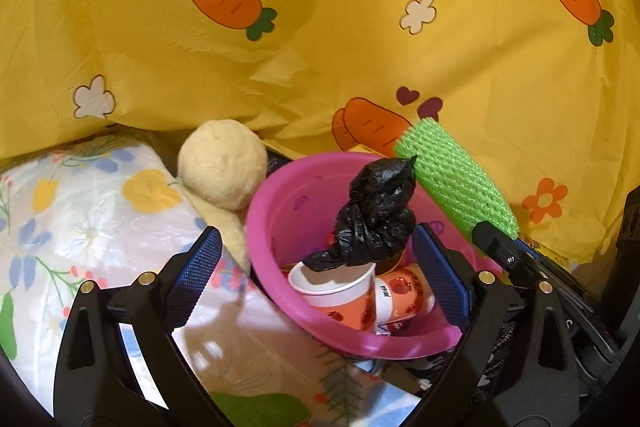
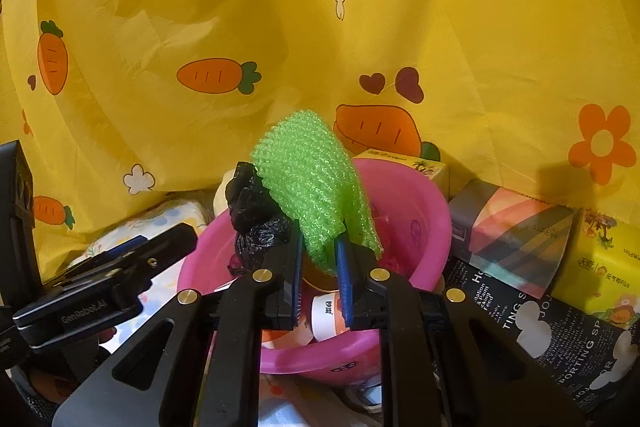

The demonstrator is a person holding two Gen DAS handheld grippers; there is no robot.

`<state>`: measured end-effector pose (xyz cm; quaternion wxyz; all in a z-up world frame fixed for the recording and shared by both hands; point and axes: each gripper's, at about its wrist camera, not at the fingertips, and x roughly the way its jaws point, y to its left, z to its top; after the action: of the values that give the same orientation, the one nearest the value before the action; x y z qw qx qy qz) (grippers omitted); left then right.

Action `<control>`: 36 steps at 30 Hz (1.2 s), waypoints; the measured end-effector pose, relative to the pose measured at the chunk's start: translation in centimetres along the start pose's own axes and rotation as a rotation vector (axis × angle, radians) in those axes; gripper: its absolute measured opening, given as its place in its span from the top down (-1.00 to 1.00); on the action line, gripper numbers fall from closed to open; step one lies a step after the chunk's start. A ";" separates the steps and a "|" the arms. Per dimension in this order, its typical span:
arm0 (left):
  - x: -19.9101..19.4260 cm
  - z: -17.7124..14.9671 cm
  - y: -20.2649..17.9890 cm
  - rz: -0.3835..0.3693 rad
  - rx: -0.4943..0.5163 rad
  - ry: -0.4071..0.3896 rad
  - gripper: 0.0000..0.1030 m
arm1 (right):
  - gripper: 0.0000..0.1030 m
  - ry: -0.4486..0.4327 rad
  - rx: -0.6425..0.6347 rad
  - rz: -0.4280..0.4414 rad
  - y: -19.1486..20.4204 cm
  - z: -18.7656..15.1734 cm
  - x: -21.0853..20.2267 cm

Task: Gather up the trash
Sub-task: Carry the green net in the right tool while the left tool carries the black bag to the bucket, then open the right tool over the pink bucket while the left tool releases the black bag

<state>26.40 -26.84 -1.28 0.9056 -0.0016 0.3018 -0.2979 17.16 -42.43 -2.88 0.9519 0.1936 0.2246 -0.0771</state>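
I am holding the left gripper (image 1: 316, 279) spread wide over the pink basin (image 1: 276, 211), gripping nothing; the black bag (image 1: 374, 223) is sitting on the paper cups (image 1: 340, 293) inside. My right gripper (image 2: 318, 273) is pinching the green foam net (image 2: 308, 183) above the basin.

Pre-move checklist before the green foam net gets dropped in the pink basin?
1. Right hand-held gripper shut on the green foam net: ok.
2. Net over the pink basin: ok in the right wrist view.
3. Left hand-held gripper open, pads off the black bag: ok.
4. Black bag settled in the basin: cannot tell; it sits on the paper cups, poking above the rim.
5. Room left in the basin for the net: cannot tell.
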 end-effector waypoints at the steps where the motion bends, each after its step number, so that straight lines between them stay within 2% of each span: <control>1: -0.4 -0.1 0.5 0.010 -0.008 -0.008 -0.86 | 0.68 -0.006 0.003 -0.002 0.0 0.0 -0.2; 7: -2.0 -0.4 1.6 0.039 -0.024 -0.028 -0.87 | 0.68 -0.071 0.047 -0.032 -0.6 0.8 -1.4; 12: -2.6 -0.9 0.9 0.047 0.002 -0.036 -0.87 | 0.64 -0.022 0.028 -0.036 -0.1 0.8 -0.1; 13: -2.8 -1.1 0.9 0.050 0.006 -0.039 -0.87 | 0.57 -0.008 0.025 -0.035 0.0 0.7 0.2; 15: -3.1 -1.4 0.9 0.062 0.011 -0.043 -0.87 | 0.25 0.006 0.016 -0.027 0.2 0.5 0.6; 16: -3.2 -1.5 1.0 0.066 0.011 -0.045 -0.88 | -0.03 0.004 0.014 -0.026 0.3 0.5 0.6; 21: -4.0 -2.2 1.5 0.108 0.011 -0.046 -0.88 | -0.16 -0.012 0.015 -0.043 0.2 0.3 0.1; 23: -4.4 -2.6 1.7 0.135 0.016 -0.049 -0.88 | -0.40 -0.026 -0.002 -0.059 0.5 0.1 -0.5; 28: -5.7 -3.7 2.4 0.204 0.002 -0.057 -0.88 | -0.71 -0.056 -0.082 -0.094 2.0 -1.2 -2.0; 30: -6.5 -4.1 2.7 0.235 0.003 -0.056 -0.88 | -0.74 -0.055 -0.107 -0.100 2.6 -1.7 -2.5; 32: -7.4 -4.5 3.0 0.263 0.011 -0.062 -0.89 | -0.87 -0.053 -0.119 -0.100 3.2 -2.3 -3.0; 36: -9.5 -5.5 3.4 0.310 0.021 -0.079 -0.89 | -0.89 -0.059 -0.174 -0.113 5.0 -3.6 -4.1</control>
<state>19.11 -17.94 -1.18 0.9518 0.0429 0.2595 -0.1577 13.29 -36.18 -2.34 0.9655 0.0947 0.2128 -0.1164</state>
